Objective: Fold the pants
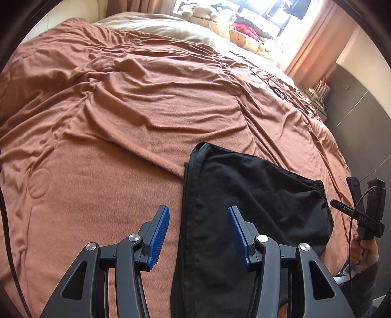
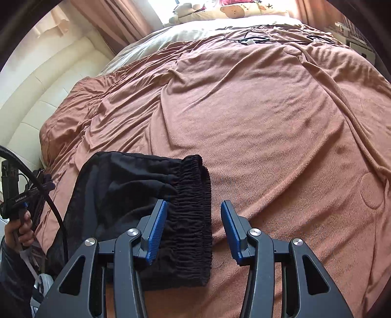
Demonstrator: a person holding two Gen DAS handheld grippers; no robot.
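Black pants lie folded on the brown bedspread near the bed's front edge. In the right wrist view the pants show their gathered elastic waistband on the right side. My left gripper is open and empty, hovering over the pants' left seam edge. My right gripper is open and empty, hovering over the waistband. Each gripper also shows in the other's view: the right one at the far right, the left one at the far left.
The brown bedspread is wrinkled. Pillows and stuffed toys lie at the head of the bed. Black cables lie on the far right part. A cream padded wall runs along the left side.
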